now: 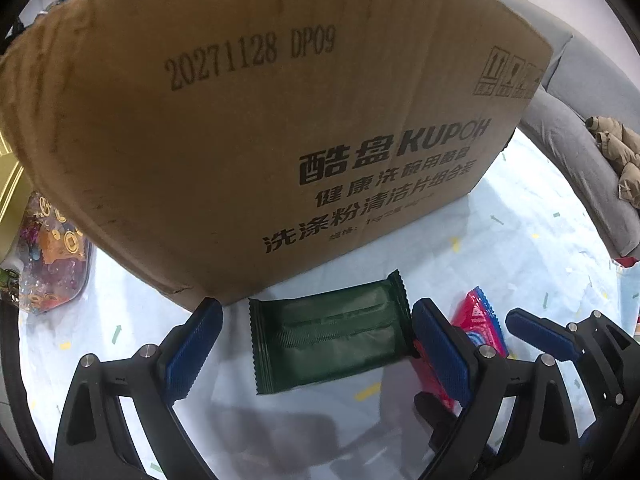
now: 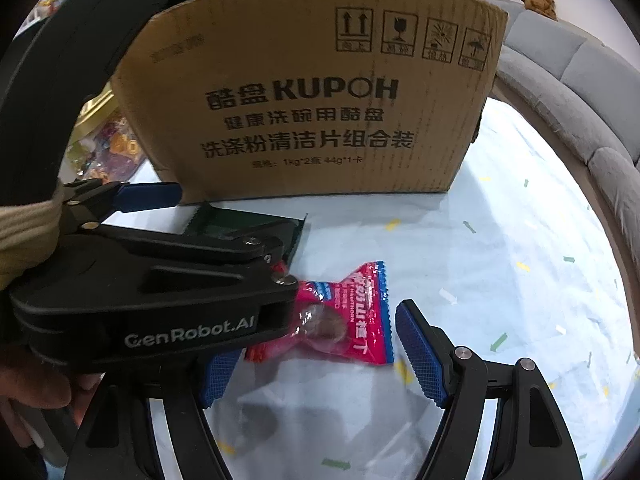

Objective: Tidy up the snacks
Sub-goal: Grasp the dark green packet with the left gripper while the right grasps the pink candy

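Nearest in the left wrist view, the left gripper (image 1: 316,344) has its blue pads spread apart on either side of a dark green snack packet (image 1: 330,334), which lies flat on the pale confetti-print cloth (image 1: 500,240) covering the bench. The pads do not press on the wrapper; they bracket its short ends, which looks like the line-up for a pinch across its length.

The right gripper (image 2: 320,356) is also spread wide, with a red-and-blue wrapped candy (image 2: 344,316) lying flat between its pads and clear of both. The candy sits just beside the green packet, so the two tools crowd together: the left one's black body crosses the right wrist view and covers part of the candy's left end. That closeness probably explains why each hand takes the snack on its own side.

Just behind both snacks stands a tall cardboard box (image 2: 312,92), its printed wall almost touching the green packet's far edge; it is likely the place the snacks are meant to go, though its inside is hidden. Beyond it to the right curves a grey sofa (image 2: 568,92).
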The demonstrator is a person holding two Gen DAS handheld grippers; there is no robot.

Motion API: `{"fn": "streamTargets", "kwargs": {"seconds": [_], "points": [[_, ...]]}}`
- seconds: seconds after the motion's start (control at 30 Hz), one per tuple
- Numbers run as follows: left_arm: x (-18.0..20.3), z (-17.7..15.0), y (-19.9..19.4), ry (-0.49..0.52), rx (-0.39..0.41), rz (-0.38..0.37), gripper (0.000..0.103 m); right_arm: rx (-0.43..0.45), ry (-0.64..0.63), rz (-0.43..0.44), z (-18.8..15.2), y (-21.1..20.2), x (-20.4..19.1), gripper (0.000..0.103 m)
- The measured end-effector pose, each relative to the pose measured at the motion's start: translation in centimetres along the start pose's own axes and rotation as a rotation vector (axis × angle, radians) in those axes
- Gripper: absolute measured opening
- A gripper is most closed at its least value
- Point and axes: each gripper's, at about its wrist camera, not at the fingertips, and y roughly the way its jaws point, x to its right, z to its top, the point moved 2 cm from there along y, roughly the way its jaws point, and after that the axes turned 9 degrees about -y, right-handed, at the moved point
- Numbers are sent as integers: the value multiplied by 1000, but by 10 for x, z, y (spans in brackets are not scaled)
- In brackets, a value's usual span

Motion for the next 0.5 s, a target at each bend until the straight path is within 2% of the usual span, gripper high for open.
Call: {"fn": "streamTargets", "kwargs": {"seconds": [0.33,0.5], "points": [[2,-8,9,15,-13,10,96,-28,14,-30,-8,21,16,75],[0,-9,13,4,-18,9,96,-18,-39,-52,-10,22,19,75]]}}
